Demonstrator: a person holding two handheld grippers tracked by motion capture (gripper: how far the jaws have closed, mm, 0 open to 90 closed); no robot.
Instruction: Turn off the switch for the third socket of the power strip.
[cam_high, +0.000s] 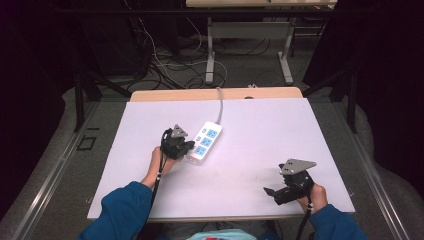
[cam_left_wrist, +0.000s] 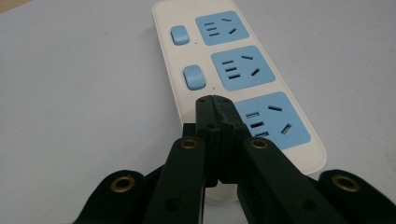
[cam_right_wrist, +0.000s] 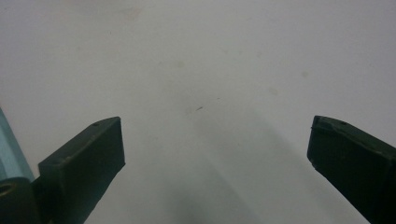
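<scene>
- Blue sleeves (cam_high: 122, 207): two forearms enter from the near edge of the high view, one hand on each gripper.
- Right gripper (cam_high: 274, 193): near the table's front right corner, well apart from everything else; grey three-cornered plate on top. Jaws spread wide, nothing between them; in the right gripper view (cam_right_wrist: 215, 154) bare white surface lies under and ahead of them.
- White table top (cam_high: 260, 130): a white sheet covering a wooden board whose far edge shows as a pale strip.
- Left gripper (cam_high: 189, 148): left of centre, at the near end of the power strip. Jaws pressed together, holding nothing; in the left gripper view (cam_left_wrist: 214, 103) the closed tips sit over the strip's near end, in line with its row of switches and beside the nearest socket. Whether they touch the casing cannot be told.
- Power strip (cam_high: 206, 140): white body, three blue sockets, two blue rocker switches visible; lies flat, angled away to the right.
- Strip cable (cam_high: 219, 102): grey, runs from the far end over the table's back edge.
- Beyond the table: grey floor with loose cables (cam_high: 165, 65), and the metal legs of another desk (cam_high: 210, 47).
</scene>
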